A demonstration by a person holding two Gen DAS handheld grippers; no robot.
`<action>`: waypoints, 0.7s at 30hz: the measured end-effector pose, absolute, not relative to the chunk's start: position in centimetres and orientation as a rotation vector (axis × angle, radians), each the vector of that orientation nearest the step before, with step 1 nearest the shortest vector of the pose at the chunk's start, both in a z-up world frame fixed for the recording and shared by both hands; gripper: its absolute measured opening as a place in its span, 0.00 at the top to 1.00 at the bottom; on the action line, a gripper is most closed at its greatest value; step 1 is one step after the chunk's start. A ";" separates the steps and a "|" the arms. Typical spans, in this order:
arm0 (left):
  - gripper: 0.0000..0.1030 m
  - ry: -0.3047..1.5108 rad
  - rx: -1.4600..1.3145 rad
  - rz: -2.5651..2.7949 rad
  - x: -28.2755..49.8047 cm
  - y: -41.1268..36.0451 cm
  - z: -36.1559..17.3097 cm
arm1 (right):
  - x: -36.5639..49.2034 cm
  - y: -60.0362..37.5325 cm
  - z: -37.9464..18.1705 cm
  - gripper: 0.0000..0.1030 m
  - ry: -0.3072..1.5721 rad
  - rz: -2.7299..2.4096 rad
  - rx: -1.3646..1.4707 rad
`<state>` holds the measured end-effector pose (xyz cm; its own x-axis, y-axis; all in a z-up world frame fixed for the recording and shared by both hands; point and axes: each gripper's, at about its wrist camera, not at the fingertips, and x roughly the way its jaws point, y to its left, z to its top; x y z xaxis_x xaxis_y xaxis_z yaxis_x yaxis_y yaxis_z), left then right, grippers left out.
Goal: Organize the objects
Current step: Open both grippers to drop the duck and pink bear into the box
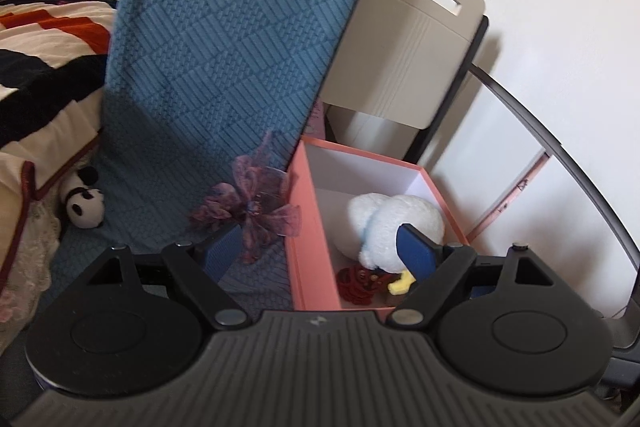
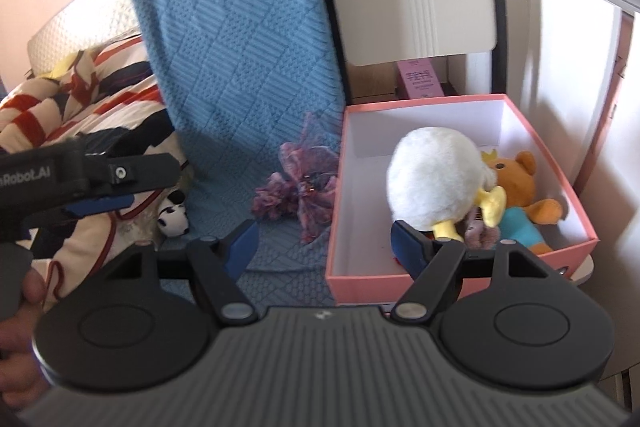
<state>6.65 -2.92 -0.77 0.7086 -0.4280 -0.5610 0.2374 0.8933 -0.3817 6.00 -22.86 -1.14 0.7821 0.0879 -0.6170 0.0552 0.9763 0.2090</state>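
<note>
The purple bow [image 2: 298, 183] lies ahead between the right gripper's [image 2: 326, 241] spread fingers.

Pink box [image 2: 460, 273], lid off, white inside. In it: white plush duck [image 2: 434, 183] with yellow feet, tipped over mid-box; orange teddy bear [image 2: 520, 187] in a teal shirt, lying against the right wall; a small red item [image 1: 360, 285] under the duck. Purple mesh bow [image 2: 298, 183] lies on the blue knit just left of the box. Small panda plush [image 2: 174, 215] farther left, at the blanket's edge.
</note>
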 end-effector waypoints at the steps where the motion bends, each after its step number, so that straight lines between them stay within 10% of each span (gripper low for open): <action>1: 0.15 0.687 -0.298 -0.365 6.6 -2.4 -0.8 | 6.1 -22.5 -1.1 0.27 0.675 0.023 0.215; 21: 0.15 0.684 -0.342 -0.273 7.1 1.7 -4.7 | 7.5 -18.5 -2.7 0.27 0.707 0.091 0.172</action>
